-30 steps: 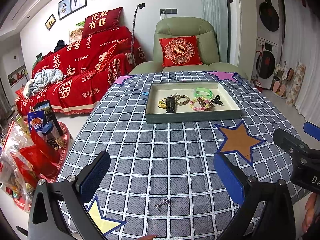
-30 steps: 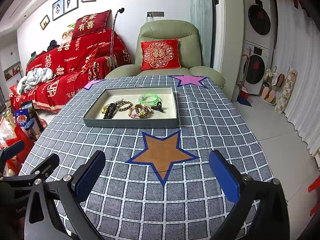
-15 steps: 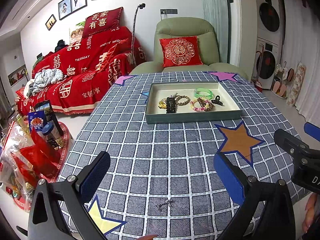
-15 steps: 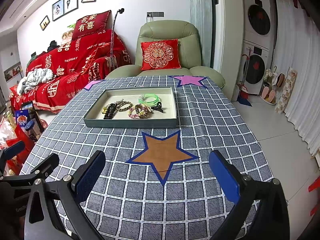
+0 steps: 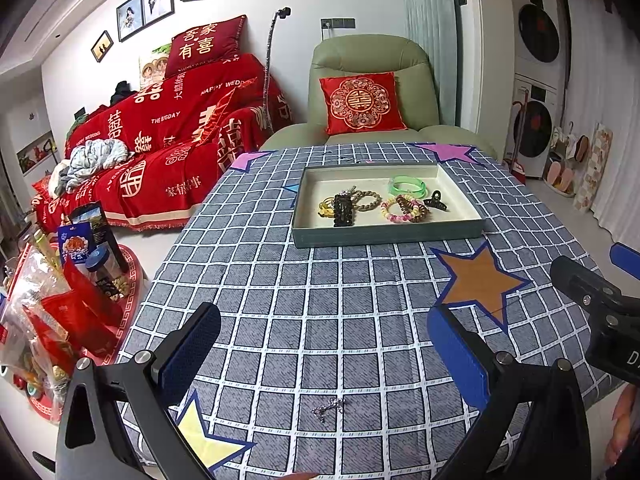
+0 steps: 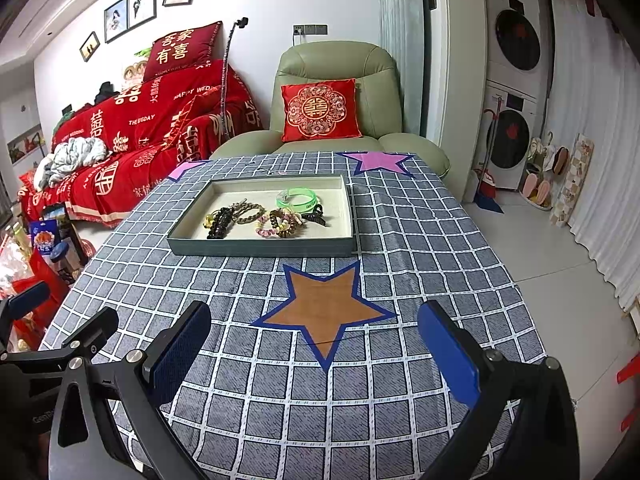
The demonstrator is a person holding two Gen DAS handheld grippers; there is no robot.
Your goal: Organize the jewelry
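Observation:
A grey-green tray (image 5: 384, 236) stands at the far middle of the checked tablecloth; it also shows in the right wrist view (image 6: 260, 249). It holds a green bangle (image 5: 407, 185), a black hair clip (image 5: 344, 211), a black claw clip (image 5: 435, 201) and several beaded bracelets (image 5: 404, 208). A small silver trinket (image 5: 329, 407) lies loose on the cloth near the front edge, between my left gripper's fingers. My left gripper (image 5: 324, 344) is open and empty above it. My right gripper (image 6: 314, 340) is open and empty over the orange star (image 6: 326, 308).
A green armchair (image 5: 368, 92) with a red cushion stands behind the table. A red-covered sofa (image 5: 160, 144) is at the left. Bags and jars (image 5: 60, 288) sit on the floor left of the table. Washing machines (image 6: 512, 92) are at the right.

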